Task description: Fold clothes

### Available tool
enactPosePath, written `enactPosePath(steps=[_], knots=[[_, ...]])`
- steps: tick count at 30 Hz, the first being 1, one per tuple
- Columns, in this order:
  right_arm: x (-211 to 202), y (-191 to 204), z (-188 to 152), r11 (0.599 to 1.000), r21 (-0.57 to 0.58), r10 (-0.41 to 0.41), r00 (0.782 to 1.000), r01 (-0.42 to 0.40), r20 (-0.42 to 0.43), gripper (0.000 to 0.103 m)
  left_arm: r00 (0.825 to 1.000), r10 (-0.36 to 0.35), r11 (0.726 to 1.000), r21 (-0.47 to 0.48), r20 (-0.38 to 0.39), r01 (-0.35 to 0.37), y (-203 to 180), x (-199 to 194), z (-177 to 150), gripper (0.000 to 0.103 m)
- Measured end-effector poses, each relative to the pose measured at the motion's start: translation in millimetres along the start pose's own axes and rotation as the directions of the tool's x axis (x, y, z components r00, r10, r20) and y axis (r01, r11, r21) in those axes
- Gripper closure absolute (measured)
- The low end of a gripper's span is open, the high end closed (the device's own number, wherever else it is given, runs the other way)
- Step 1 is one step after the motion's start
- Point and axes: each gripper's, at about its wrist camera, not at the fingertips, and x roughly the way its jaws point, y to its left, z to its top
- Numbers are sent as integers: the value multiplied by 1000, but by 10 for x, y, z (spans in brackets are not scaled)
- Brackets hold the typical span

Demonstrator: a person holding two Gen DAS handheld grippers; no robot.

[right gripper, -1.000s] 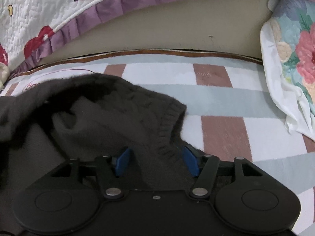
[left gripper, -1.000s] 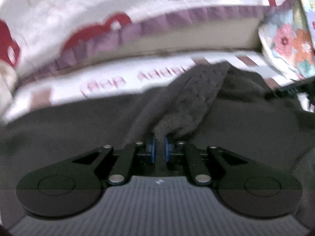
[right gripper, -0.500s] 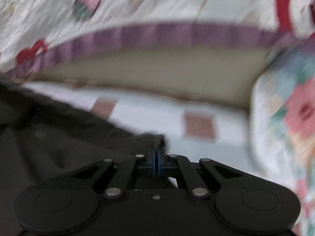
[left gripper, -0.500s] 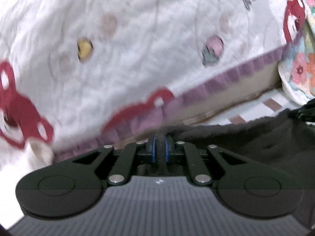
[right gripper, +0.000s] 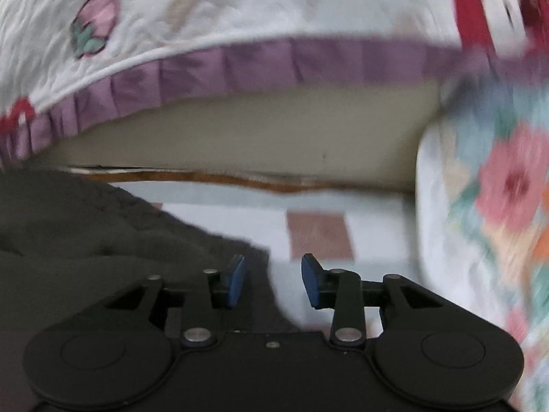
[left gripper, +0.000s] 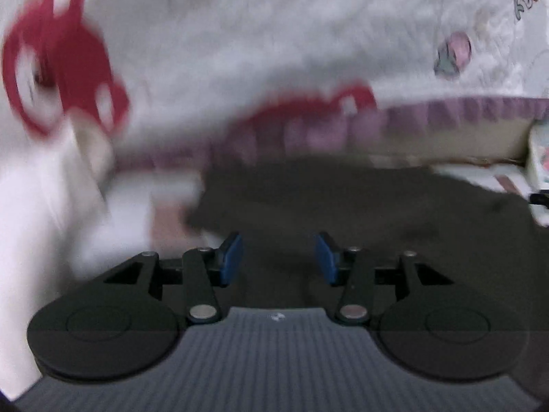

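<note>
A dark grey knitted sweater (left gripper: 360,206) lies spread on the checked bed sheet (right gripper: 319,233). My left gripper (left gripper: 278,257) hovers over the sweater's near-left part. Its jaws are opening, and the blue pads (left gripper: 230,257) stand apart from the knit below them. In the right wrist view the sweater (right gripper: 85,233) fills the lower left, and its corner reaches under the left pad (right gripper: 236,279). My right gripper (right gripper: 272,281) is opening too, with the sweater's edge and bare sheet showing in the gap and the pads not pressing on it.
A white quilt (right gripper: 240,17) with red prints and a purple frill hangs over the beige wall (right gripper: 240,137) behind the bed. A floral pillow (right gripper: 497,189) lies at the right. The other gripper's dark tip (left gripper: 538,199) shows at the right edge of the left wrist view.
Both grippers were shut on sweater edges half a second ago and have now let go, jaws apart. The left gripper carried its edge leftward toward the quilt; the sweater now lies flatter.
</note>
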Motion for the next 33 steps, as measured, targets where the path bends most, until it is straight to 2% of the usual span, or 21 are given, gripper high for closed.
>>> enactPosePath(steps=[2, 4, 6, 8, 10, 12, 13, 15, 18, 20, 22, 26, 29, 30, 32, 33], knots=[[13, -125, -4, 993, 102, 67, 997, -64, -35, 53, 997, -54, 998, -20, -56, 53, -11, 162, -170, 55], [19, -274, 6, 960, 245, 158, 985, -137, -66, 52, 993, -42, 999, -18, -112, 40, -44, 322, -292, 54], [-3, -400, -10, 902, 382, 244, 968, -202, -62, 52, 993, -25, 998, -63, -118, 18, 20, 416, -295, 54], [-62, -445, -18, 840, 473, 321, 946, -266, -38, 51, 994, -55, 988, -146, -90, 41, 129, 422, -263, 48], [-156, -265, 24, 827, 439, 408, 912, -351, -40, 48, 996, -66, 982, -181, -59, 54, 192, 395, -266, 46], [-262, 203, 91, 870, 254, 456, 885, -422, -95, 49, 996, -70, 983, -171, -53, 60, 219, 409, -262, 46], [-292, 404, 115, 899, 164, 427, 896, -407, -121, 50, 996, -72, 982, -177, -57, 61, 228, 449, -268, 46], [-341, 775, 162, 930, -9, 361, 919, -367, -160, 50, 995, -76, 980, -189, -62, 63, 243, 536, -264, 46], [-273, 853, 236, 959, -113, 246, 961, -260, -125, 50, 995, -84, 980, -185, -59, 72, 230, 552, -228, 45], [-109, 758, 328, 970, -114, 199, 971, -215, -136, 51, 995, -89, 977, -197, -55, 77, 243, 529, -224, 45], [65, 616, 404, 984, -70, 154, 978, -165, -143, 51, 995, -83, 977, -201, -59, 70, 235, 518, -222, 45], [410, 195, 440, 993, 111, 53, 979, -32, -196, 50, 993, -92, 976, -204, -67, 77, 258, 492, -243, 45], [618, -166, 349, 946, 321, 119, 965, -39, -233, 50, 992, -106, 971, -222, -67, 89, 290, 486, -243, 45], [666, -229, 303, 933, 356, 138, 961, -46, -239, 49, 992, -108, 970, -225, -68, 90, 292, 487, -240, 45], [673, -223, 213, 935, 347, 151, 966, -71, -208, 47, 992, -108, 971, -221, -70, 90, 268, 492, -235, 45], [661, -198, 166, 939, 332, 158, 970, -89, -187, 38, 991, -109, 972, -218, -71, 92, 250, 497, -232, 45]])
